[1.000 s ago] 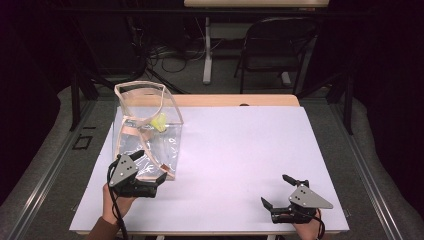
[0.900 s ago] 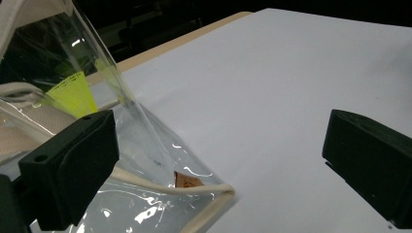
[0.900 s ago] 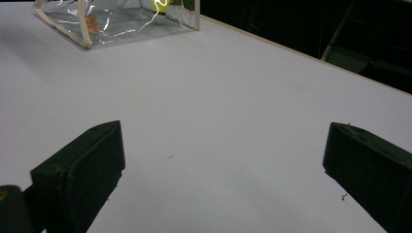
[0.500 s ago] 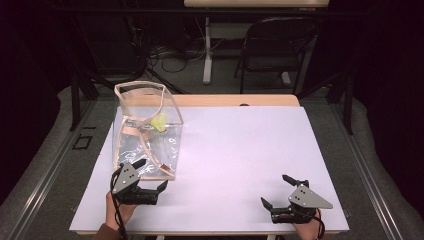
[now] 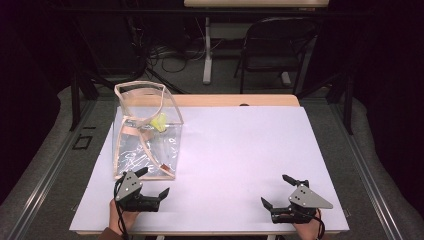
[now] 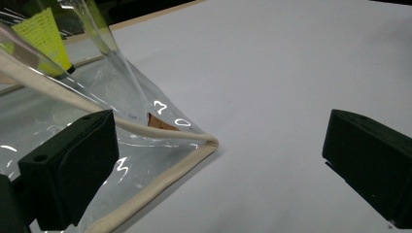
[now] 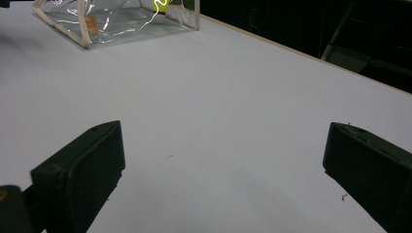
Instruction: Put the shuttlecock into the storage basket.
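A clear plastic bag (image 5: 145, 135) with beige trim stands upright on the left of the white table (image 5: 240, 150). A yellow tag (image 5: 160, 121) and a small brown piece (image 5: 165, 167) sit inside it. My left gripper (image 5: 154, 181) is open just in front of the bag's near corner. In the left gripper view the bag's trimmed corner (image 6: 194, 145) lies between the wide-apart jaws, nearer the left one, with the yellow tag (image 6: 43, 34) behind. My right gripper (image 5: 276, 190) is open near the front right edge, with nothing between its jaws. Its own view shows the bag (image 7: 116, 19) far off.
A wooden strip (image 5: 240, 100) borders the table's far edge. Beyond it stand a dark chair (image 5: 275, 50) and cables on the floor. The broad white middle of the table separates the two grippers.
My left gripper has drawn back from the bag's near side toward the front edge of the table. The bag and the right gripper have stayed put.
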{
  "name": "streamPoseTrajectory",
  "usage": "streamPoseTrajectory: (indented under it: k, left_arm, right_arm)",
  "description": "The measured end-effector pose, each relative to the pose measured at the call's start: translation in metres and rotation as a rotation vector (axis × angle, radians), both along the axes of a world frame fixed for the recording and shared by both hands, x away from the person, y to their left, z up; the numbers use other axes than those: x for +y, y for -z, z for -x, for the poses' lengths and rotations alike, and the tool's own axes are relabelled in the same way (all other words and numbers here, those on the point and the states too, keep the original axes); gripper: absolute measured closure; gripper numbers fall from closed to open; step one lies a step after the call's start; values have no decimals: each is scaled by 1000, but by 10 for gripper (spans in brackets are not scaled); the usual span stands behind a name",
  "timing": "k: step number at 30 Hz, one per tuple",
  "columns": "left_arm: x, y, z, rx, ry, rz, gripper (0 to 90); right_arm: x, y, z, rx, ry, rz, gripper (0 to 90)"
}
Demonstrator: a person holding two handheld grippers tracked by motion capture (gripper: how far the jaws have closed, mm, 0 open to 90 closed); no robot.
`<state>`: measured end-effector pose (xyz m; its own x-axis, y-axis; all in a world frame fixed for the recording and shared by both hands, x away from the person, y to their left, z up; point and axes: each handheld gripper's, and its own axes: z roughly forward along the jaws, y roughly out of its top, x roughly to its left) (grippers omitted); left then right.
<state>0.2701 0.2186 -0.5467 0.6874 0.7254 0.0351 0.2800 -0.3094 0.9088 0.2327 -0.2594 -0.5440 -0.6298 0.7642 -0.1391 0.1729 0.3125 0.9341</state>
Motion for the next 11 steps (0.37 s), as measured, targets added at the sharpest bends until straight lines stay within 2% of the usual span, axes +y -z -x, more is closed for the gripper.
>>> streamPoseTrajectory:
  k: [5,11]
  left_arm:
    - [-1,5,-1,18,2,7,0]
    - [1,5,-3,15,-2,11,0]
  right_arm:
    - [0,0,0,-1,-2,0,9]
    - [0,1,-1,2,-2,-1,9]
